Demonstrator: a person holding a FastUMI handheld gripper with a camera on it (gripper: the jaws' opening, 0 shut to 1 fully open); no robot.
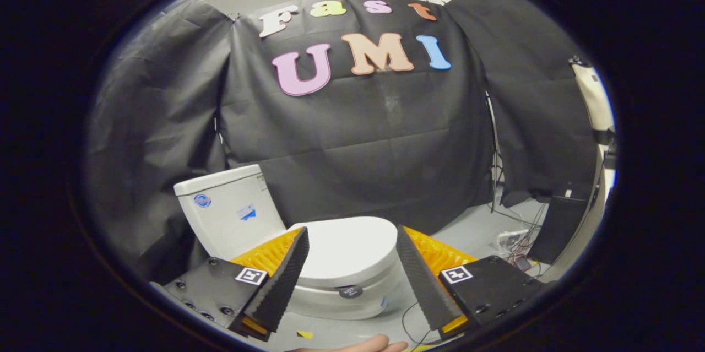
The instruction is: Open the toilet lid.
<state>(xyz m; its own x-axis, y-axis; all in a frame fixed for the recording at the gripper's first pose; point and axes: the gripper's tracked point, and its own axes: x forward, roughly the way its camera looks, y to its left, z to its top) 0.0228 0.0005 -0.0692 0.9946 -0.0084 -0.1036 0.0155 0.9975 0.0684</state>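
White toilet (pixel 308 242) sits on floor w/ lid (pixel 347 250) down, tank (pixel 228 211) behind by black cloth. Gripper (pixel 352 264) spread wide, holding nothing; lid seen between fingers, just ahead.

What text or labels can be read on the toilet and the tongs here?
Round blue sticker on the tank: too blurred to read.
Blue-and-white sticker on the tank: too small to read.
Dark round sticker below the closed toilet lid: blurred.
Square markers on the tongs, open either side of the lid: patterns, no words.
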